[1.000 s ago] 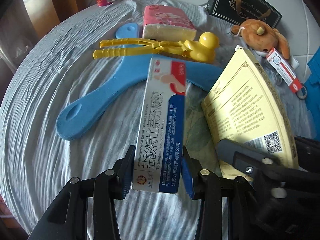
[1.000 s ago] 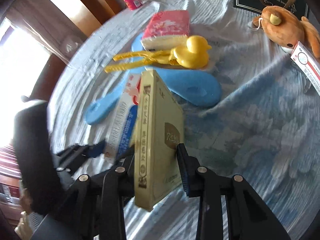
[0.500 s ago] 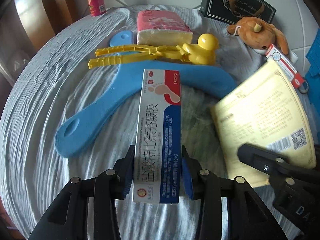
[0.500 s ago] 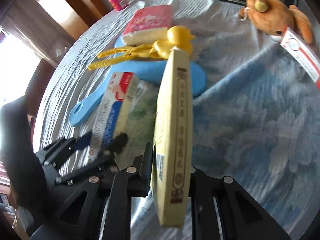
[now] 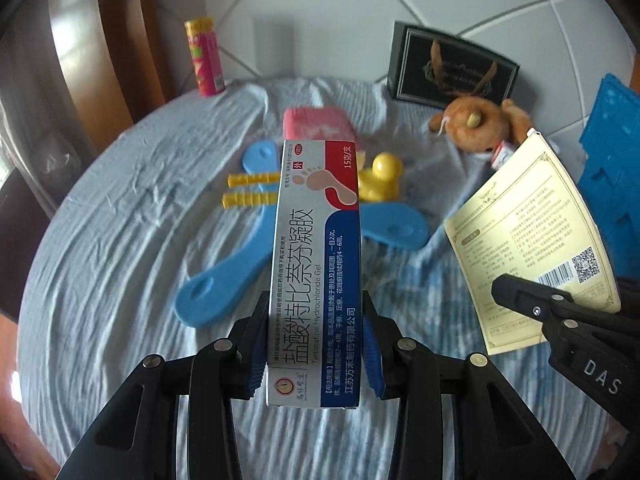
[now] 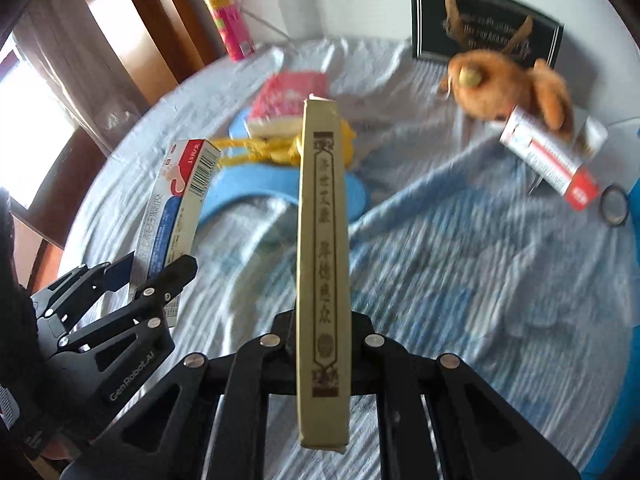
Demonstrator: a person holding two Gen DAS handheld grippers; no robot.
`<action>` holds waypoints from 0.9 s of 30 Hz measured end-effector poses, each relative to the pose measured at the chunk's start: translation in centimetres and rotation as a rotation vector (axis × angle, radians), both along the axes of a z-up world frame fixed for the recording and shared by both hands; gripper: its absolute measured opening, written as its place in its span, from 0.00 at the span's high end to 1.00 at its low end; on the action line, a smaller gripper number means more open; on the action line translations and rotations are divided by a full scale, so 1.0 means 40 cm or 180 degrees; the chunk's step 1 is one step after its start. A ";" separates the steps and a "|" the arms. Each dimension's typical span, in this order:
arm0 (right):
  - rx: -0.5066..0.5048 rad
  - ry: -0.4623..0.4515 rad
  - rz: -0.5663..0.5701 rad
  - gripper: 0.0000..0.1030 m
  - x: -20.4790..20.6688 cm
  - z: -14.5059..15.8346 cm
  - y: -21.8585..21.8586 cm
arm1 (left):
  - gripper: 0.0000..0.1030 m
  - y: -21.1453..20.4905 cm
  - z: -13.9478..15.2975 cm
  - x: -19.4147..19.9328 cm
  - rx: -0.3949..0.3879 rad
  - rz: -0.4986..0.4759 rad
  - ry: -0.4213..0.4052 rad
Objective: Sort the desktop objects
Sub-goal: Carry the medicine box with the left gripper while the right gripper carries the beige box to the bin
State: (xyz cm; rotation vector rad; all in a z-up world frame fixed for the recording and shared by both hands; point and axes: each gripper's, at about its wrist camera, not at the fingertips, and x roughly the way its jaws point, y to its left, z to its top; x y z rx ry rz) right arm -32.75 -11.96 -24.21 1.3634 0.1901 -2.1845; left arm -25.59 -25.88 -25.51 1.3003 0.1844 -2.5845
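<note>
Having risen off the cloth since a second ago: both boxes, each now carried clear of the table [image 5: 120, 208] with more of the far wall in sight. Clamping the medicine carton [image 5: 316, 264] by its near end between the blue pads of the left gripper [image 5: 316, 352], narrow and pressing on both long sides. Gripping the flat yellow box [image 6: 323, 280] on its broad faces in the right gripper [image 6: 322, 344], jaws just finished closing onto it, thin spine facing the lens.

Running straight away from each tool along the fingers: the long axis of either box, far end tipped up and forward. Hanging near each other, carton on the left, yellow box [image 5: 532, 248] on the right, apart and not touching. Standing at the right edge, nearer the right hand, and likely the drop point: a blue crate [image 5: 612, 168].

Remaining on the cloth, counted: one yellow duck tongs [image 5: 376, 178], one blue curved foam piece [image 5: 224, 280], one pink tissue pack [image 5: 316, 126], one plush toy [image 5: 476, 122], one small red-and-white box [image 6: 552, 160], one tape ring [image 6: 614, 210], one pink can [image 5: 205, 58], one black framed card [image 5: 452, 66].
</note>
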 end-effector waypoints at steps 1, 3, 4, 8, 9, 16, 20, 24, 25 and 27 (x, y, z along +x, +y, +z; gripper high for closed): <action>-0.0022 0.0063 0.0004 0.89 0.006 0.024 0.002 | 0.62 0.001 0.019 0.004 -0.0018 0.0006 0.0039; -0.0053 0.0165 0.0025 0.89 0.014 0.065 0.002 | 0.62 0.002 0.050 0.011 -0.0059 0.0023 0.0088; -0.0064 0.0214 0.0033 0.89 0.020 0.084 0.002 | 0.62 0.004 0.063 0.016 -0.0075 0.0029 0.0106; -0.0040 0.0372 0.0047 0.89 0.045 0.150 0.015 | 0.62 0.012 0.107 0.040 -0.0101 0.0033 0.0171; -0.0035 0.0409 0.0049 0.89 0.052 0.164 0.018 | 0.62 0.014 0.118 0.047 -0.0100 0.0025 0.0191; 0.0011 0.0626 -0.0136 0.89 0.130 0.250 0.057 | 0.62 0.042 0.194 0.090 -0.0099 -0.0245 0.0401; 0.0025 0.0764 -0.0378 0.89 0.174 0.304 0.085 | 0.62 0.063 0.238 0.120 -0.0126 -0.0422 0.0520; 0.0049 0.0907 -0.0569 0.89 0.223 0.357 0.113 | 0.62 0.087 0.282 0.146 -0.0149 -0.0599 0.0648; 0.0065 0.0945 -0.0611 0.89 0.235 0.371 0.121 | 0.62 0.097 0.293 0.152 -0.0167 -0.0636 0.0680; 0.0085 0.1018 -0.0706 0.89 0.259 0.400 0.142 | 0.62 0.116 0.310 0.158 -0.0145 -0.0693 0.0732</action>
